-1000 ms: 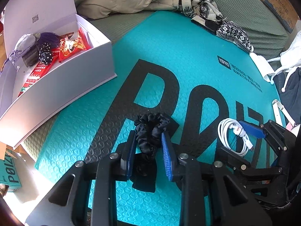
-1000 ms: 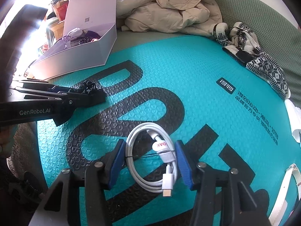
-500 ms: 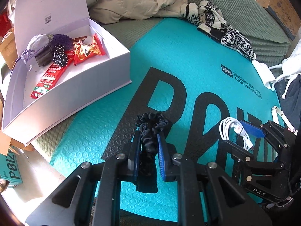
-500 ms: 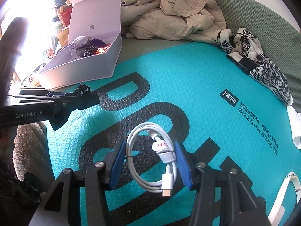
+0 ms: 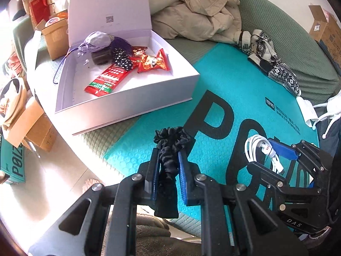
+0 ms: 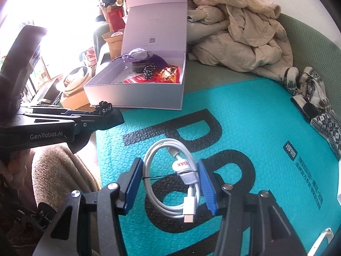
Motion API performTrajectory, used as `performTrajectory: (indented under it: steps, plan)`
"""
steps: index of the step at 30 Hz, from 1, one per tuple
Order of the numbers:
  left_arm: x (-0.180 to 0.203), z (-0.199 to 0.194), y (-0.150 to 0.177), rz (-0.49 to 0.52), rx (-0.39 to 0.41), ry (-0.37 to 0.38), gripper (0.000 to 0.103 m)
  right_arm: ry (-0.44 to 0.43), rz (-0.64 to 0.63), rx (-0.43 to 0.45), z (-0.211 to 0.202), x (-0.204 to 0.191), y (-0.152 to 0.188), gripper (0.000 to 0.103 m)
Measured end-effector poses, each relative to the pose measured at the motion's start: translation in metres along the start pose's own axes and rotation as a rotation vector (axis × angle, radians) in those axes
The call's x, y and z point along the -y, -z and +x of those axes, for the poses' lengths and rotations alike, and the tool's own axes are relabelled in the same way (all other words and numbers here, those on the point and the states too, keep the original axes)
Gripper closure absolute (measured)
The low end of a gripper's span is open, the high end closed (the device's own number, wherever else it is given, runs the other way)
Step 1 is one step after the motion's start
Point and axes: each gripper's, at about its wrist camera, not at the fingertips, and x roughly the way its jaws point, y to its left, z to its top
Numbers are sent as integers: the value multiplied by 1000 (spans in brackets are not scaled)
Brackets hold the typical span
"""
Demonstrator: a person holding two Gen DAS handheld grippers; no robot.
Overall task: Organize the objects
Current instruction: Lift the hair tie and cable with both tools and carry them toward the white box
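Note:
My left gripper (image 5: pixel 168 155) is shut on a black scrunchie (image 5: pixel 170 147) and holds it in the air above the teal mat (image 5: pixel 230 89), near its left edge. My right gripper (image 6: pixel 170 170) is shut on a coiled white cable (image 6: pixel 170 179) and holds it above the mat (image 6: pixel 255 117). The cable and right gripper also show in the left wrist view (image 5: pixel 257 151). The open white box (image 5: pixel 132 93) stands ahead to the left, with snack packets, a grey pouch and a dotted item inside. In the right wrist view the box (image 6: pixel 138 93) is ahead and the left gripper (image 6: pixel 102 115) is on the left.
A beige coat (image 5: pixel 202 10) lies behind the box. Patterned socks (image 5: pixel 272 64) lie at the mat's far right edge. Cardboard boxes (image 5: pixel 32 128) and clutter stand on the floor left of the bed. White clothing (image 5: pixel 328 111) lies at the right.
My left gripper closed on the scrunchie, lifted it off the mat and moved left toward the box. My right gripper lifted the cable and came closer to the box.

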Motion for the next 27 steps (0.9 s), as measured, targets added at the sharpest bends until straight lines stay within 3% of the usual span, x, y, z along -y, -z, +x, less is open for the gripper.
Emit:
performTrajectory:
  steps: [18, 27]
  plan:
    - [-42, -74, 57, -167, 75, -128, 87, -144, -163, 24, -18, -53, -3, 50]
    - [-58, -91, 71, -213, 84, -188, 87, -163, -208, 2, 1, -66, -16, 50]
